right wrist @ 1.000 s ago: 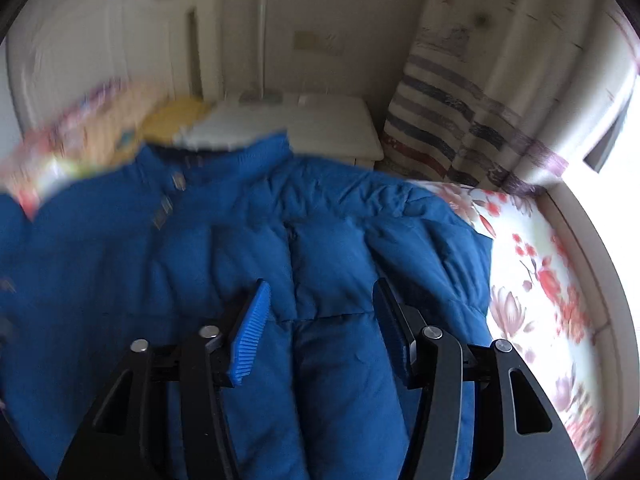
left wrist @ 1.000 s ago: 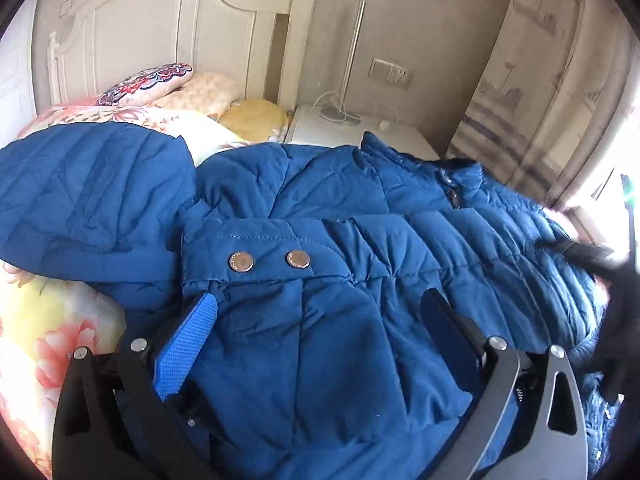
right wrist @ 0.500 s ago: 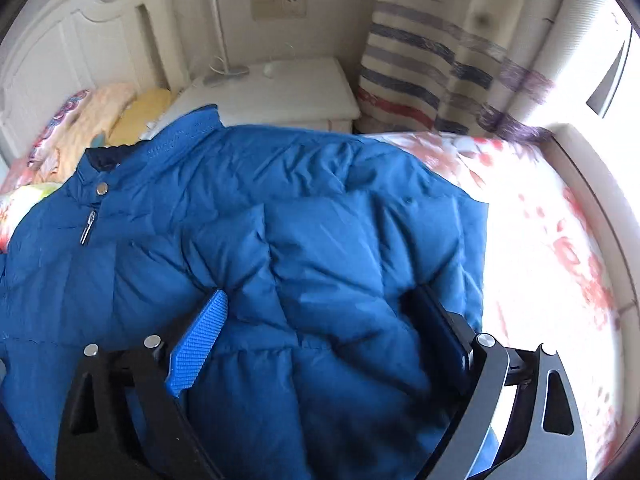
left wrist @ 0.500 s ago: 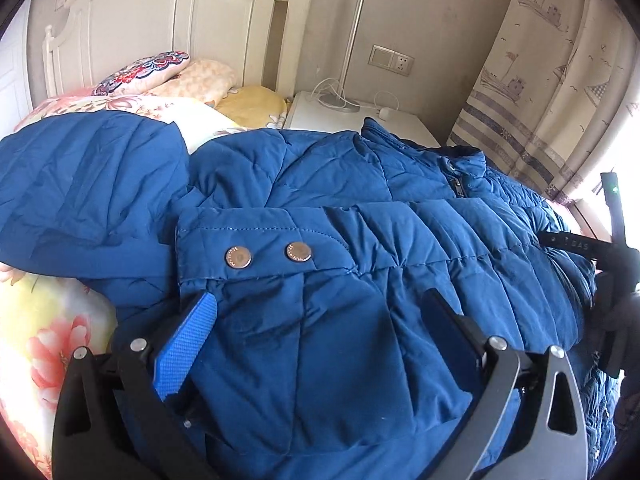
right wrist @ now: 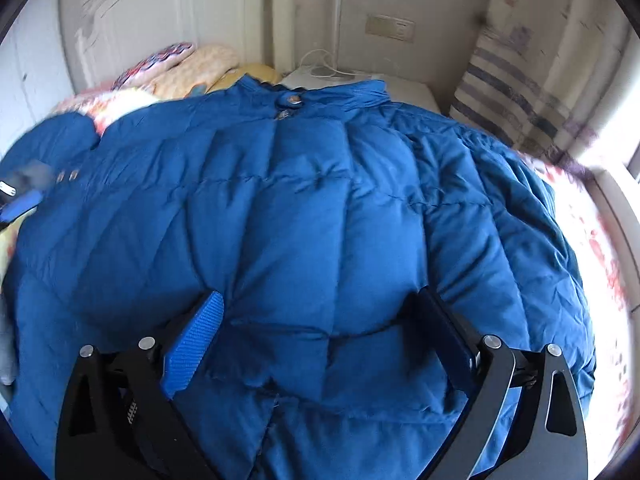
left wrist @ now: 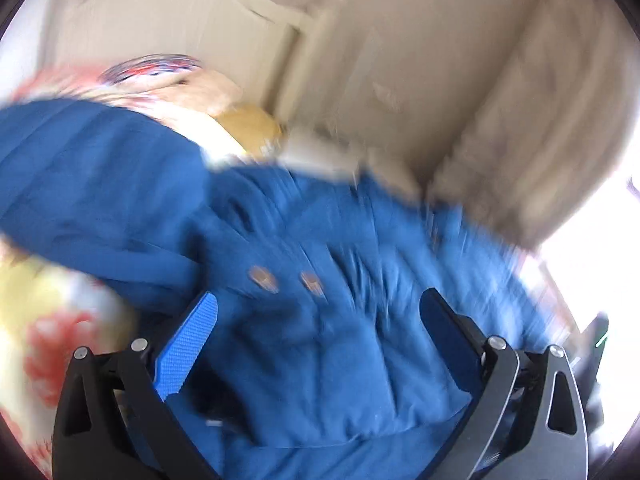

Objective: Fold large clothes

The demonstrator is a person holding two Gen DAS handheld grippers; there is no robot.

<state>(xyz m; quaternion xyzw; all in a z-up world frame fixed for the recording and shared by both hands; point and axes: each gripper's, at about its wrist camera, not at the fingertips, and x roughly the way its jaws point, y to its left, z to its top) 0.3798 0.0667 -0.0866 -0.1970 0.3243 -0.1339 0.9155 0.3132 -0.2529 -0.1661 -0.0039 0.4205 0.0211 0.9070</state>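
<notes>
Clearly the blue puffer jacket (right wrist: 312,216), spread across the floral bed (right wrist: 592,248), looks soft, bulky and light, with a slick shell; a hem or a cuff near the snaps (left wrist: 284,280) should grip best. The left gripper (left wrist: 320,344) and right gripper (right wrist: 316,340) both gape wide over it, holding nothing.

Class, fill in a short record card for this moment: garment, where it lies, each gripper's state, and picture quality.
garment: blue puffer jacket, spread out, collar toward the headboard
surface: bed with floral sheet
left gripper: open, over the jacket near two snaps
right gripper: open, over the jacket's middle
picture quality: left wrist view motion-blurred; right mostly sharp
</notes>
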